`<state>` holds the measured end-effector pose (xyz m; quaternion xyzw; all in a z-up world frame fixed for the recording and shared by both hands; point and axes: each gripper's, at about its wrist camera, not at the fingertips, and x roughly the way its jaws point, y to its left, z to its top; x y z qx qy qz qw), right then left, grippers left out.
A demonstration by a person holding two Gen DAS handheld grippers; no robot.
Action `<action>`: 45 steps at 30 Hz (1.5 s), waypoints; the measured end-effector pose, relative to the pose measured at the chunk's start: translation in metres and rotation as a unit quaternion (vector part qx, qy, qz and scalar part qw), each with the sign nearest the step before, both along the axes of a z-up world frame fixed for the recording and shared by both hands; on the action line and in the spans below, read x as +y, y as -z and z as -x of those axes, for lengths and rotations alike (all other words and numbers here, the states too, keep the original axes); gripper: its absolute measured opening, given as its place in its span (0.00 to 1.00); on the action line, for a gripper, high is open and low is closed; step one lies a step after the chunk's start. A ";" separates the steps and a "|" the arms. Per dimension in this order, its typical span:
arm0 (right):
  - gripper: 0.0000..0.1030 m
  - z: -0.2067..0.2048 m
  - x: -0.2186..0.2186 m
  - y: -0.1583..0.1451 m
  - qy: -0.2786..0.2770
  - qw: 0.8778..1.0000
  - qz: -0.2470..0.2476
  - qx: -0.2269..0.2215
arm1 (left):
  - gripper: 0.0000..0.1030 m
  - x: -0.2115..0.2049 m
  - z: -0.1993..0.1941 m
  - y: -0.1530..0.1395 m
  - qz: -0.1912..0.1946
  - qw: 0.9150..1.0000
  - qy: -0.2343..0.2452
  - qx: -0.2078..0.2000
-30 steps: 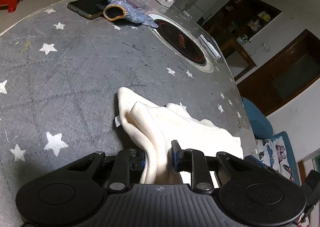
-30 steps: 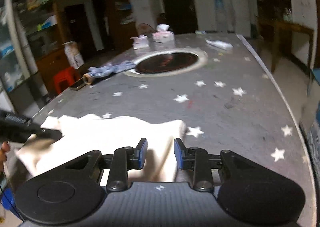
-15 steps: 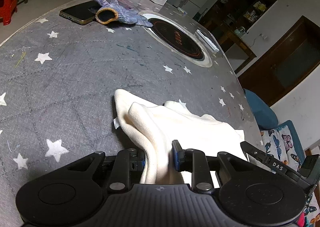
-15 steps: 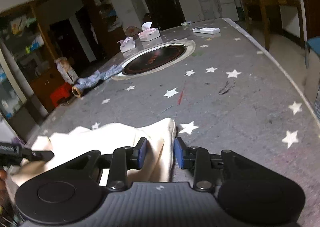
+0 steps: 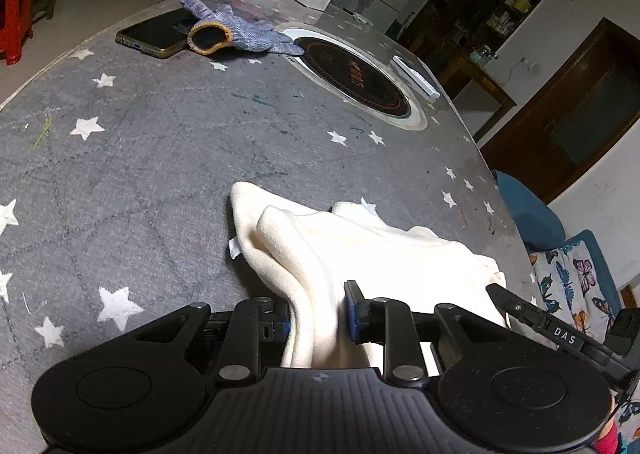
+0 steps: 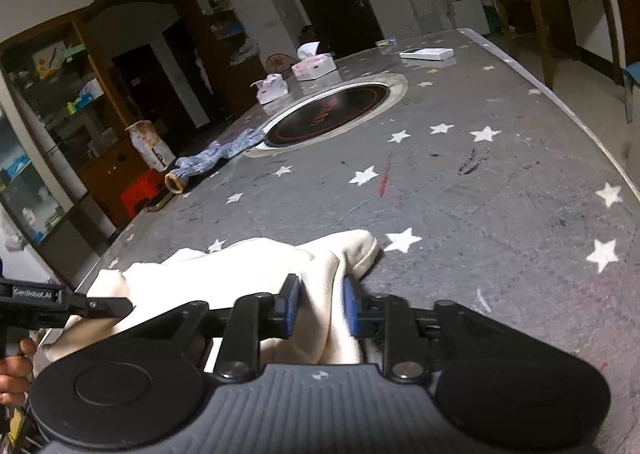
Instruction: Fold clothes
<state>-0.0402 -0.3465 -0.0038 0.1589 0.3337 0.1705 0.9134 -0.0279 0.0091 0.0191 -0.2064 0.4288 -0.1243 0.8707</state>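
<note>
Both the left gripper [image 5: 318, 314] and the right gripper [image 6: 318, 312] pinch the cream garment [image 5: 360, 250] on a grey star-printed table [image 5: 160, 133]; a cooktop [image 5: 352, 73] lies far.

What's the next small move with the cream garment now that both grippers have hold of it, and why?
Probably lift both ends together and carry them forward. The left gripper and right gripper each have their jaws shut on bunched fabric of the cream garment, which lies crumpled near the front edge of the star-patterned table. The open table ahead gives room to spread it flat.
</note>
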 end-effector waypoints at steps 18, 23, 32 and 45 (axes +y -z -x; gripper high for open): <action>0.10 0.031 0.003 -0.053 0.015 0.994 0.050 -0.098 | 0.17 -0.053 -0.006 -0.054 -0.065 0.992 0.076 -0.078; 0.10 0.034 -0.018 -0.071 0.041 0.989 0.071 -0.121 | 0.17 -0.082 -0.018 -0.067 -0.070 0.988 0.099 -0.093; 0.10 0.027 -0.057 -0.090 0.079 0.983 0.097 -0.134 | 0.17 -0.133 -0.047 -0.074 -0.083 0.983 0.134 -0.100; 0.10 0.004 -0.094 -0.072 0.111 0.983 0.101 -0.109 | 0.17 -0.174 -0.077 -0.051 -0.094 0.979 0.153 -0.092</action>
